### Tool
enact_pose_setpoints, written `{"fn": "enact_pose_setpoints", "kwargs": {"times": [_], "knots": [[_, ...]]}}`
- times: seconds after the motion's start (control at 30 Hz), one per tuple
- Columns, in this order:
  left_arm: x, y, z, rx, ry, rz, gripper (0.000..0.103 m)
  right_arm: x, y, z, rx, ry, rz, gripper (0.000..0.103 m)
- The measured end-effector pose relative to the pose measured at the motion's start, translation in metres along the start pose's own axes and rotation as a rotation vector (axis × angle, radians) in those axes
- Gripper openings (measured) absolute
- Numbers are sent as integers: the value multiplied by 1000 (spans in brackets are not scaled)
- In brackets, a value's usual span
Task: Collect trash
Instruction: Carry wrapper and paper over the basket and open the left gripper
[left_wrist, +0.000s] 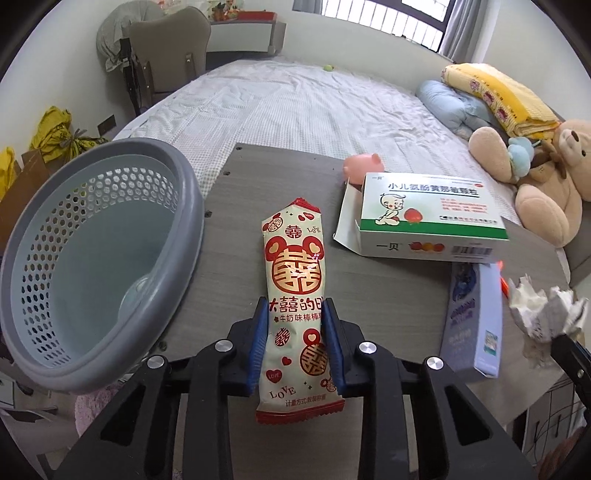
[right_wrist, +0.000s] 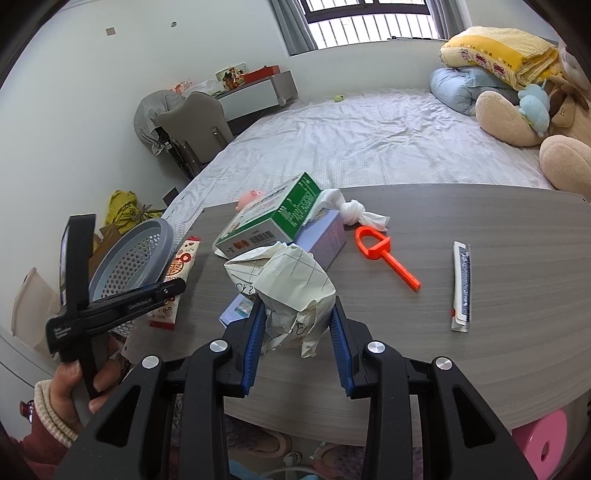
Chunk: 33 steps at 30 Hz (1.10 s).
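A long cream and red snack wrapper (left_wrist: 295, 258) lies lengthwise on the grey wood table (left_wrist: 258, 177), and my left gripper (left_wrist: 293, 306) is shut on its lower half, blue pads pressing both sides. The grey perforated basket (left_wrist: 192, 221) stands just left of it at the table's left edge, tilted toward me. My right gripper (right_wrist: 298, 306) is shut on a crumpled ball of lined paper (right_wrist: 288, 277) held just over the table. In the right wrist view the wrapper (right_wrist: 181, 266) and basket (right_wrist: 129, 254) sit far left, beside a hand on the left gripper's handle.
A green and white medicine box (left_wrist: 424, 218) rests on a blue box (left_wrist: 472, 314). Behind it is a pink pig toy (left_wrist: 364, 168). A knotted white tissue (right_wrist: 354, 214), an orange plastic tool (right_wrist: 384, 254) and a flat sachet (right_wrist: 461, 284) lie further right. A bed with plush toys lies beyond.
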<state>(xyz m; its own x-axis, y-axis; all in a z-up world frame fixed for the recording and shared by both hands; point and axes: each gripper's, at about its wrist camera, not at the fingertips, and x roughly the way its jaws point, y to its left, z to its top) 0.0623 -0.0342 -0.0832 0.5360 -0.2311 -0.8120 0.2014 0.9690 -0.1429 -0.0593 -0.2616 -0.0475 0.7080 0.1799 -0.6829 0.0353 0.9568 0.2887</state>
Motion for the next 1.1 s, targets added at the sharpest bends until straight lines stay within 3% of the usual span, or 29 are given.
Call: {"fn": "enact_pose_setpoints", "kwargs": {"times": [0.3, 0.57, 0.9, 1.1], "knots": [[-51, 20, 0, 8, -108, 45, 29, 6, 40, 15, -70, -17, 60, 33], [-75, 69, 6, -46, -158, 133, 29, 36, 104, 38, -155, 0, 179, 33], [-79, 136, 8, -133, -169, 212, 29, 106, 196, 56, -268, 94, 297, 33], [-66, 172, 10, -162, -129, 226, 30, 139, 241, 58, -315, 134, 329, 33]]}}
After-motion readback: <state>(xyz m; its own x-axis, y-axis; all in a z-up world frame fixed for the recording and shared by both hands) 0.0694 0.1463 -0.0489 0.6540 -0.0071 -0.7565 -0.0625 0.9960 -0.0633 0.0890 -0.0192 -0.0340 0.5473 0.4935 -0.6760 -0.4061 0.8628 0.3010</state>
